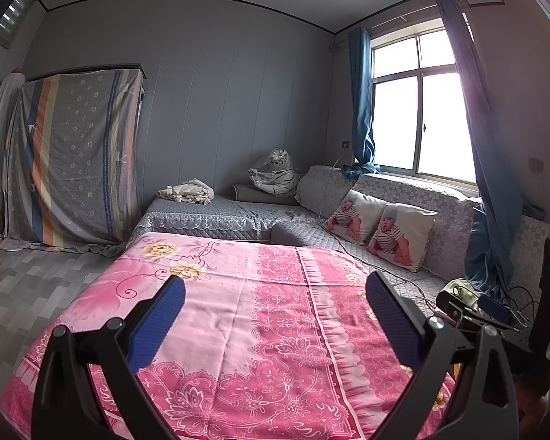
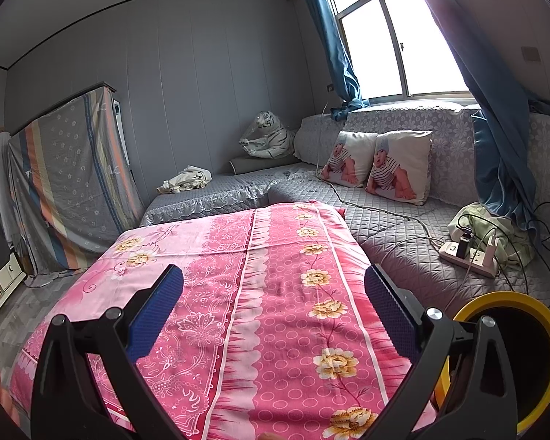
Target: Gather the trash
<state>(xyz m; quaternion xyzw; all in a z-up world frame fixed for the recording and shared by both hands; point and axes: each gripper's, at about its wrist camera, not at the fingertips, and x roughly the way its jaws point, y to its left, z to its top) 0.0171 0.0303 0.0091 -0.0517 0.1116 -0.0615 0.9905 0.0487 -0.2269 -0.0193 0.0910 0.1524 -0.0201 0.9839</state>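
My left gripper is open and empty, held above a table covered with a pink floral cloth. My right gripper is open and empty above the same pink cloth. A yellow bin with a dark inside stands at the right of the table, beside my right gripper's right finger. No loose trash shows on the cloth in either view.
A grey quilted corner sofa lies beyond the table, with two baby-print pillows, a plush tiger and a crumpled cloth. A power strip with cables sits on the sofa at right. A draped wardrobe stands at left.
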